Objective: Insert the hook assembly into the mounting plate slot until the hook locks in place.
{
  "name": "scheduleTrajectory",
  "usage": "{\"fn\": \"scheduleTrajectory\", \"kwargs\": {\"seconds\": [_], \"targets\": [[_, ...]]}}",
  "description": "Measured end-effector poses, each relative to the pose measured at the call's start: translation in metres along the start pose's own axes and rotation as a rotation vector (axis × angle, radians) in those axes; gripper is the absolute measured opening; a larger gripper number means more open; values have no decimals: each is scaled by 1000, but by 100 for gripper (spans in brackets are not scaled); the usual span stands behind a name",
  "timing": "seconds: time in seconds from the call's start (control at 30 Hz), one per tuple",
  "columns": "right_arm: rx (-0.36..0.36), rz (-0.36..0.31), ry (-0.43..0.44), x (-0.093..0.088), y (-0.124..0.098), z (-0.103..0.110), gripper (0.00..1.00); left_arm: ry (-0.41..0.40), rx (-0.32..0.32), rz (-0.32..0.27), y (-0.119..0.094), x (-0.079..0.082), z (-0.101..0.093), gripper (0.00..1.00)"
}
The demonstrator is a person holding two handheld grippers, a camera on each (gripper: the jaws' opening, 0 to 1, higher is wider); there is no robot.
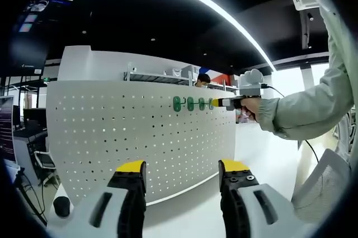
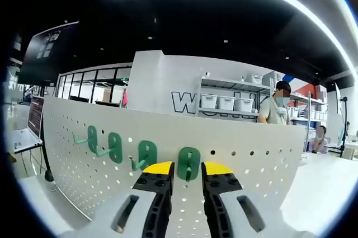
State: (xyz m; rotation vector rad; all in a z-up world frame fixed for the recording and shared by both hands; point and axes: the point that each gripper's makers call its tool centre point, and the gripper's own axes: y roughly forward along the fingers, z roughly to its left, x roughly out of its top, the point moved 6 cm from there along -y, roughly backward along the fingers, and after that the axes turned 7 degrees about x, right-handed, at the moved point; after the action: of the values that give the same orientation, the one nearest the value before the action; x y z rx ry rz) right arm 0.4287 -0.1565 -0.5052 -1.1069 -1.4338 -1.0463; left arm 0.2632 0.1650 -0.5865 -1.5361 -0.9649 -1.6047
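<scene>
the right gripper (image 2: 187,172) stands at the upper row of the white pegboard (image 2: 251,165), its yellow-tipped jaws nearly together on either side of the fourth green hook assembly (image 2: 189,163). the base plate sits between the tips and appears pinched, though contact at the pads is hard to confirm. in the left gripper view the same tool (image 1: 215,103) shows side-on at the end of the green row, held by a person's hand (image 1: 251,106).

procedure, as a judgement: keep the hook base flat and square to the board, align its rear tabs with the holes, press straight in, then seat downward until it locks. avoid twisting; a tilted base will likely bind in the holes.

three other green hooks (image 2: 114,147) are already mounted to the left, the nearest (image 2: 146,153) just beside the jaws, so lateral clearance is limited.

the left gripper (image 1: 182,173) is held back from the board (image 1: 112,131), jaws spread and holding nothing.

behind the board: shelving with bins (image 2: 226,102) and a person (image 2: 275,106).
</scene>
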Motion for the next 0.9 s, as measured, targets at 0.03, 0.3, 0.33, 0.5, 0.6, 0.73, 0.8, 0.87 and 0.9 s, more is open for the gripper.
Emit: {"fn": "scheduleTrajectory", "kwargs": {"seconds": [0.03,0.3,0.33,0.5,0.6,0.73,0.8,0.87,0.9], "targets": [[-2,1,-2,0,-1,0,19,0,0,-1,0,1,0,54],[-2,-4,-1,-1,-12,1,21,9,-2,-8,-5,5,-3,54],[-2,-8,-2,-1,-14,2,22,9,-3,-9,-5,5,-3,54],[5,-7,-5,0,-22,5,25,14,-2,-13,-8,7,-4,54],[13,-7,-3,-1,-29,7,26,18,-5,-14,-9,9,-5,54],[30,-4,-1,-6,-38,12,28,22,-8,-15,-10,10,-7,55],[54,-6,12,-9,-42,17,31,23,-10,-15,-11,10,-8,55],[68,14,-16,-15,-48,24,33,25,-13,-12,-11,9,-9,55],[73,14,-10,-16,-51,25,34,26,-14,-10,-12,9,-10,55]]}}
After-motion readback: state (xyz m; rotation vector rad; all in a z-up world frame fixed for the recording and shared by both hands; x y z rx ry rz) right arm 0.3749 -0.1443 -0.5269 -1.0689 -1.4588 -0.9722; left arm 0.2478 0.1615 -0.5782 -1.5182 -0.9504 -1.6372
